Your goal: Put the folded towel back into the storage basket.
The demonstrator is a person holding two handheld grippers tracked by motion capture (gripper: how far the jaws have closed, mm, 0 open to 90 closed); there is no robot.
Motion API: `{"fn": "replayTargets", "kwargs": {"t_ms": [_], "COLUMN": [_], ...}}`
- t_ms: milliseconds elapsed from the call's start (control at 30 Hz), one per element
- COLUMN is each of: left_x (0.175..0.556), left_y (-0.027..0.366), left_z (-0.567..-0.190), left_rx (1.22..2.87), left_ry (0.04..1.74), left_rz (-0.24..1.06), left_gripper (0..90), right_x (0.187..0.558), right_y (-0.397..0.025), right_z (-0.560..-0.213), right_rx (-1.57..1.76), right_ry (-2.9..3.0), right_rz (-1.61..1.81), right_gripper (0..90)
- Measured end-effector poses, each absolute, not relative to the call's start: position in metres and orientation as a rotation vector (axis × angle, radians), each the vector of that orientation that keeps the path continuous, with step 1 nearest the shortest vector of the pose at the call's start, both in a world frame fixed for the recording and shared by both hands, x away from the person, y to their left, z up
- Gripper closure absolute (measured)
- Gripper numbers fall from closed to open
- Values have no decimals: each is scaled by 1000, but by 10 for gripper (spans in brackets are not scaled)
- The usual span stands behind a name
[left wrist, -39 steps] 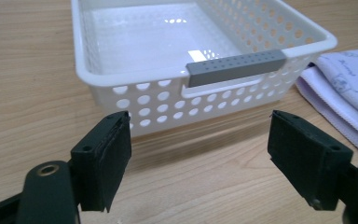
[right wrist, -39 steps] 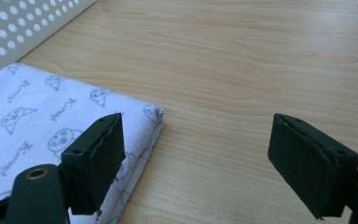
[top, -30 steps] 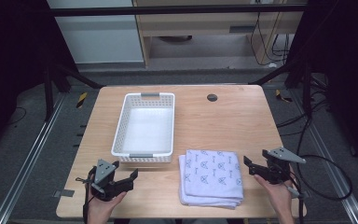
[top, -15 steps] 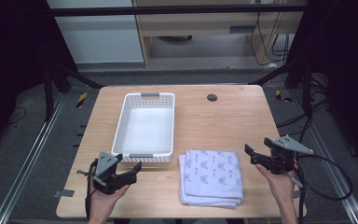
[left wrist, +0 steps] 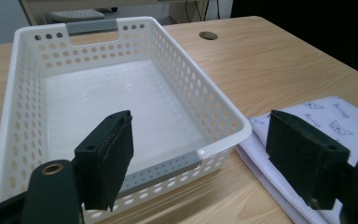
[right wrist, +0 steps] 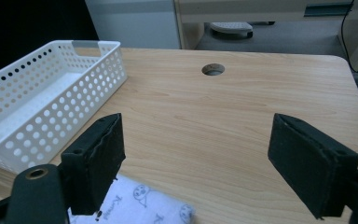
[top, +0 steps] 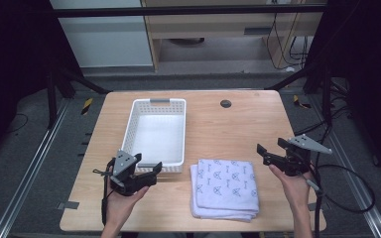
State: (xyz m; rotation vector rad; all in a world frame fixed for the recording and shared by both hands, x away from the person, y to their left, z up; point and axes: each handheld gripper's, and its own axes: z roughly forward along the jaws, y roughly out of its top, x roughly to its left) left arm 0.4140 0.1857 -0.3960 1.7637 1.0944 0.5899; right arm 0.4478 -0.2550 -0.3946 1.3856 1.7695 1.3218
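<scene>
while both grippers hover with jaws spread, holding nothing, folded towel (top: 224,187) lies on table (top: 238,129) between left gripper (top: 148,171) and right gripper (top: 269,152), just beside white basket (top: 155,135).

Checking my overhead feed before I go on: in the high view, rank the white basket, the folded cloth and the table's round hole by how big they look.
1. White basket, largest footprint.
2. Folded cloth, somewhat smaller; it lies nearer the camera, so the true gap is unsure.
3. Round hole, by far the smallest.
</scene>
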Motion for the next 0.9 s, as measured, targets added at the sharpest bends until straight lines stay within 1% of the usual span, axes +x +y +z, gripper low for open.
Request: {"fn": "replayTargets", "kwargs": {"t_ms": [567,767,900], "left_x": [417,415,413], "left_y": [145,136,130], "left_z": [-397,-400,-404], "left_rx": [1780,1788,1783], "left_ry": [1047,1050,1054], "left_rz": [556,550,533], "left_gripper": [239,256,273], "right_x": [459,459,459], "right_y": [-231,-227,-227], "right_z": [-392,-397,-402], "right_rx": [1373,1369,1389], "right_ry": [1784,1788,1775], "right_rz": [1381,1383,1400], "right_gripper": [204,222,256]}}
